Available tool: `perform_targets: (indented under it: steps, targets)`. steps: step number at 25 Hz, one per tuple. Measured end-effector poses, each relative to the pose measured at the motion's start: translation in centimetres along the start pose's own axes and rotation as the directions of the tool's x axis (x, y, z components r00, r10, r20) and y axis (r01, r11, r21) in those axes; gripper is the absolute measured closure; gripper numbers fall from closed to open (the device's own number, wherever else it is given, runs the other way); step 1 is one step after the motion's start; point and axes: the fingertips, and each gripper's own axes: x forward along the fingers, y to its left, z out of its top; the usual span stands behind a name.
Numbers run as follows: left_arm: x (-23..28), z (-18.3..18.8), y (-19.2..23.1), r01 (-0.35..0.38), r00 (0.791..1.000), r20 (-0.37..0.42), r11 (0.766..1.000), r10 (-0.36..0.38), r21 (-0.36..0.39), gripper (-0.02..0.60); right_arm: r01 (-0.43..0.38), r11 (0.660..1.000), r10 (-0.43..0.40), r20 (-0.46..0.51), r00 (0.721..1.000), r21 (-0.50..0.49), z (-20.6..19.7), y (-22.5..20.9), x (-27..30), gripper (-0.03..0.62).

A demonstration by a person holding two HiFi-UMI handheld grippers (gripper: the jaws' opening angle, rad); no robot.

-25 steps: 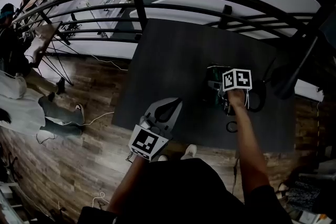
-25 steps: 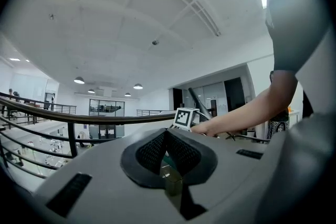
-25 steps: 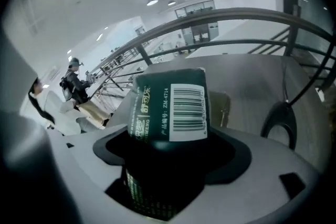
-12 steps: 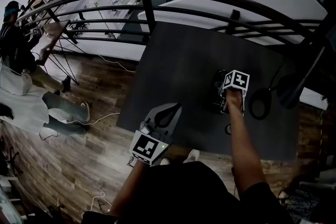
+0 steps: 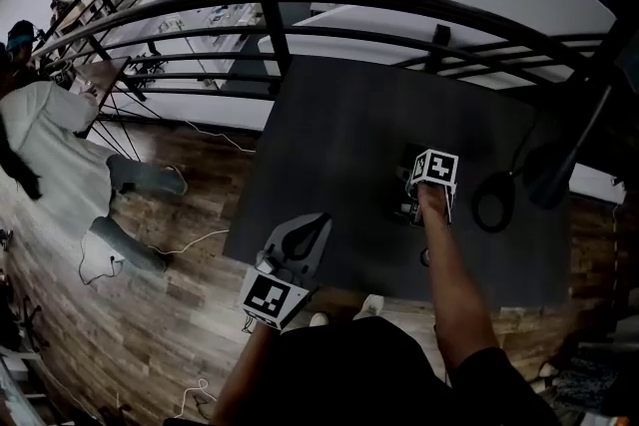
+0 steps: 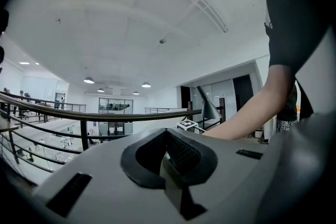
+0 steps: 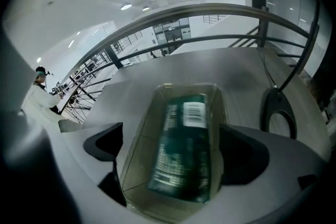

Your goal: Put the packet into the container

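A dark green packet (image 7: 184,144) with a white barcode label lies flat inside the clear rectangular container (image 7: 137,136) on the dark table (image 5: 339,135). My right gripper (image 7: 172,140) hovers over it with a jaw on each side of the container. Its jaws are opening, and the pads are not pressing on the packet. In the head view the right gripper (image 5: 411,200) and its marker cube hide most of the container (image 5: 398,207). My left gripper (image 5: 316,224) is shut and holds nothing, at the table's near left edge; its own view also shows the left gripper (image 6: 167,140).
A black cable loop (image 5: 491,200) lies on the table right of the container, also seen as a ring (image 7: 278,107). A dark lamp arm (image 5: 564,160) stands at the right. A curved black railing (image 5: 300,0) runs behind the table. A person (image 5: 45,130) stands far left.
The right gripper has stayed over the container, dropping slightly toward it. The left gripper barely shifted. The person at the far left has moved closer.
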Motion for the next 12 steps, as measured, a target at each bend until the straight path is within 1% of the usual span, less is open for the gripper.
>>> perform_targets:
  steps: [1,3,5,7,9,10,12]
  targets:
    - [0.2,0.3,-0.3,-0.004,1.0,0.006,1.0,0.005,-0.017,0.575,-0.013,1.0,0.013,0.01,1.0,-0.007,0.3,-0.1,-0.2,0.037]
    - [0.5,0.6,-0.8,-0.004,1.0,0.013,0.999,0.005,-0.034,0.575,-0.057,0.998,0.057,0.033,0.998,0.004,0.6,-0.1,-1.1,0.037]
    - [0.6,0.5,-0.8,0.013,1.0,0.018,1.0,-0.013,-0.018,0.575,-0.103,0.995,0.103,0.086,0.991,0.004,1.0,0.4,-2.7,0.037]
    - [0.6,0.5,0.0,0.033,0.999,0.028,0.999,-0.033,-0.004,0.575,-0.151,0.988,0.154,0.158,0.975,-0.034,1.6,1.9,-4.9,0.037]
    - [0.6,0.6,0.7,0.046,0.998,0.037,0.999,-0.045,-0.025,0.576,-0.205,0.975,0.22,0.227,0.949,-0.088,1.5,3.8,-7.6,0.04]
    - [0.6,0.7,0.8,0.057,0.998,0.042,0.998,-0.055,-0.03,0.576,-0.23,0.966,0.254,0.26,0.932,-0.119,1.3,4.6,-9.2,0.055]
    - [0.7,0.9,0.5,0.084,0.995,0.053,0.996,-0.083,-0.027,0.575,-0.268,0.943,0.321,0.329,0.888,-0.197,0.6,5.9,-12.7,0.142]
